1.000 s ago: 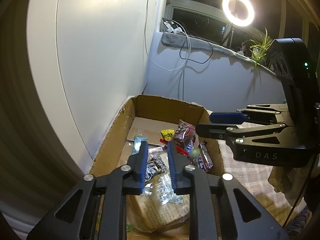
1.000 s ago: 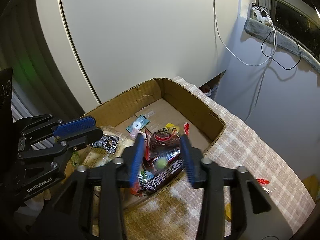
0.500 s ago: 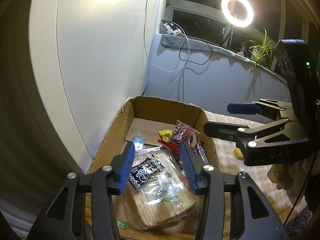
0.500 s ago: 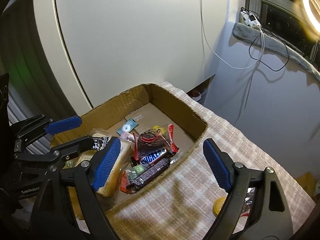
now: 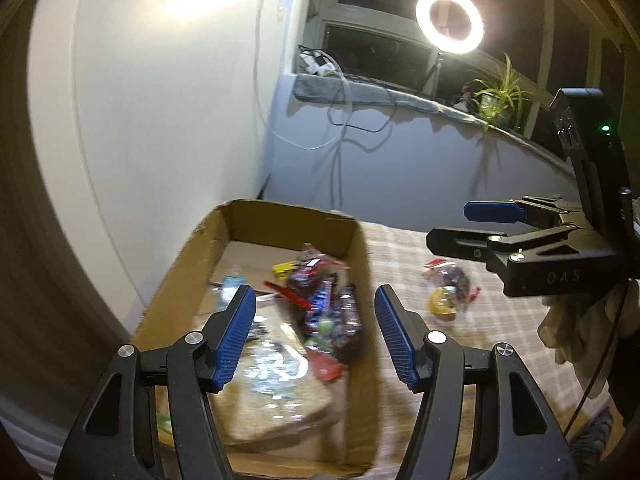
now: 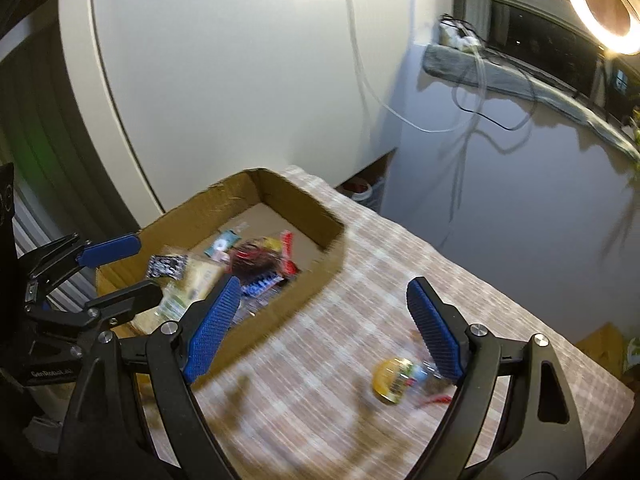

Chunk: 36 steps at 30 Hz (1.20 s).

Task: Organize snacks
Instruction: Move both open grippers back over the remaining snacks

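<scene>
A cardboard box [image 5: 362, 264] [image 6: 308, 286] on the checked tablecloth holds several snack packets, among them a dark red bag [image 5: 320, 280] [image 6: 256, 258] and a flat beige pack [image 5: 276, 396]. My left gripper [image 5: 314, 336] is open and empty above the box's near right side. My right gripper [image 6: 324, 328] is open and empty above the cloth to the right of the box. A yellow round snack [image 6: 392, 376] [image 5: 442, 304] with a clear wrapper lies on the cloth by my right gripper's right finger.
A white curved panel [image 5: 160, 120] stands behind the box on the left. A grey wall with hanging cables [image 5: 340, 136], a ring light [image 5: 448, 20] and a plant [image 5: 496, 96] are at the back. A cloth [image 5: 572, 332] hangs at the right.
Both grippers have opened wide, let go of their snacks into the box and drawn back to the right. The yellow snack on the cloth has come into view.
</scene>
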### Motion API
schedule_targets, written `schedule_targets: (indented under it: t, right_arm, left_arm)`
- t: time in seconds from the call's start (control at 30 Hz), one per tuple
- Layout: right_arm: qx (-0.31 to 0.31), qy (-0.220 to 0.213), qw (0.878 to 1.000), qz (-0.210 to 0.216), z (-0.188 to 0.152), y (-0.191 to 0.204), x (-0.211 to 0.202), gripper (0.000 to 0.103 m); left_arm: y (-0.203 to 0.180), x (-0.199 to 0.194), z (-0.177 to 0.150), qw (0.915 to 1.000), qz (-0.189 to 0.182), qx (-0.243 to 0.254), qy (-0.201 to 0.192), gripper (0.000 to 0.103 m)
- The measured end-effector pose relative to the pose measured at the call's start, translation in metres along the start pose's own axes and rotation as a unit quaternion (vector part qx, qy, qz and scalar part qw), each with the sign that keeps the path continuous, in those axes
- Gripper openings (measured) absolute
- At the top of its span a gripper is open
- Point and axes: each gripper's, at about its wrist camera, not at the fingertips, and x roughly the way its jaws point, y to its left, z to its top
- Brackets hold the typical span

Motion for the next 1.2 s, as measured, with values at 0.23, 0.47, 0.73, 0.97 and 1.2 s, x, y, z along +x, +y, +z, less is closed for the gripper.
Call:
schedule_targets:
  t: [0.23,0.47,0.73,0.97,1.2]
  right_arm:
    - [0.038,0.007,0.999,-0.023,-0.02,-0.053,-0.017,0.088]
    - [0.069,0.016,0.997,-0.027,-0.032,-0.091,-0.021,0.088]
    - [0.075,0.044,0.996,-0.009,-0.046,-0.112,-0.002,0.087]
    - [0.067,0.069,0.995,0.008,-0.054,-0.114,0.023,0.087]
    - [0.072,0.087,0.993,0.026,-0.061,-0.121,0.045,0.079]
  left_arm:
    - [-0.035,0.004,-0.001,0.9995,-0.027,0.016,0.003,0.062]
    - [-0.071,0.018,-0.005,0.9976,-0.057,0.035,0.019,0.062]
    - [-0.102,0.041,-0.011,0.9947,-0.078,0.049,0.046,0.061]
    - [-0.119,0.067,-0.02,0.992,-0.083,0.058,0.075,0.061]
    - [-0.127,0.096,-0.022,0.99,-0.084,0.056,0.098,0.059]
